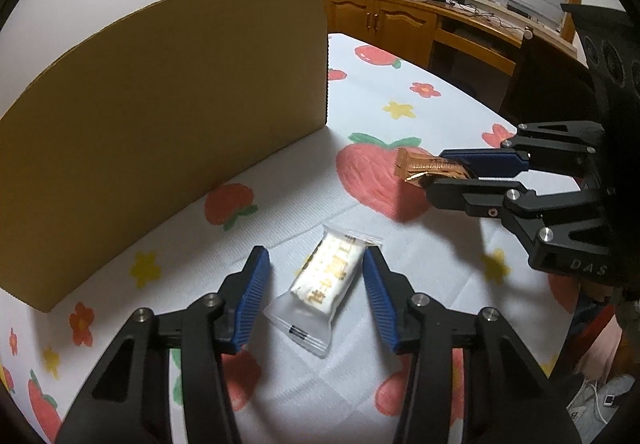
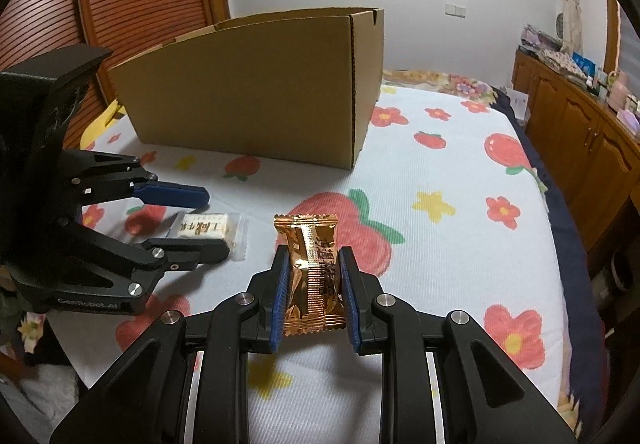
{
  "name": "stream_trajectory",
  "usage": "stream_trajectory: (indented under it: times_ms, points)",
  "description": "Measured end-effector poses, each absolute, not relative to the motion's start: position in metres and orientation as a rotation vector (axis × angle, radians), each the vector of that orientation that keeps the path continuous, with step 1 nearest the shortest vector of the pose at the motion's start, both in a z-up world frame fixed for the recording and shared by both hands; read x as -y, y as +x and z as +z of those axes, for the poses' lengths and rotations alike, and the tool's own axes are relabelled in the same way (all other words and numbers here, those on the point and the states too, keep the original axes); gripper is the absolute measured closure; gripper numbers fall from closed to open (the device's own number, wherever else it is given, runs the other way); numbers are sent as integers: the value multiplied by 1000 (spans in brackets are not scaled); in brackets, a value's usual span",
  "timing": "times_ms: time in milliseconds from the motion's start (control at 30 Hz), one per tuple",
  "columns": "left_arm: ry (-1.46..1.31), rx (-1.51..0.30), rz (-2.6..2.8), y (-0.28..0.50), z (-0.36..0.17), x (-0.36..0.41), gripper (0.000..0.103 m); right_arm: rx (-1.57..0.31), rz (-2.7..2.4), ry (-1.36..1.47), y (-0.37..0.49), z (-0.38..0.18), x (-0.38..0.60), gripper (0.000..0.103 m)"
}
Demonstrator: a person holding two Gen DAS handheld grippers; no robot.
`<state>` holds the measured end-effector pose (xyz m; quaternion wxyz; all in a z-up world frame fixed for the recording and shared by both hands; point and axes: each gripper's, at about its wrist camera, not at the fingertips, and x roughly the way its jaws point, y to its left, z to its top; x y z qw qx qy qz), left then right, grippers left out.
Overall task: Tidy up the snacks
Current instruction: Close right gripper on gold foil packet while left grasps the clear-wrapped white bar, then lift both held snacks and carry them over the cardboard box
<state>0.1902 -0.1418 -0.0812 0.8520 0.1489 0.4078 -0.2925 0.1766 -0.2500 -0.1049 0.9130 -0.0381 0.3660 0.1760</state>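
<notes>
Two tools: right tool [image 2: 313, 276] clamps gold snack [image 2: 312, 264] above bed [image 2: 440, 284]; left tool [image 1: 316, 284] straddles white snack [image 1: 328, 276], pads not pressing. Only right wrist view shows cardboard box [image 2: 256, 92] open-topped.

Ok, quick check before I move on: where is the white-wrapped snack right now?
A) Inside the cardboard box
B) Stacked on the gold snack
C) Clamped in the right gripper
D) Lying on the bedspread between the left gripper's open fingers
D: the white snack lies flat on the bedspread between the left gripper fingers, whose pads do not yet press it; the right gripper holds the gold snack.
</notes>
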Motion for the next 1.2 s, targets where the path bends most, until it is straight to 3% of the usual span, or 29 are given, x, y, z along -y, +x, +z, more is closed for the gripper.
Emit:
stream_trajectory:
  times_ms: [200,267,367,1200]
  points:
    - [289,-853,-616,192,-82,140,59,-754,363,-81,177,-105,250,81]
    - [286,-849,-616,191,-82,140,74,-755,362,-80,177,-105,250,81]
    - [293,-842,-608,189,-81,140,82,-754,362,-79,177,-105,250,81]
    - [185,-783,-563,164,-68,109,83,-764,365,-71,178,-106,250,81]
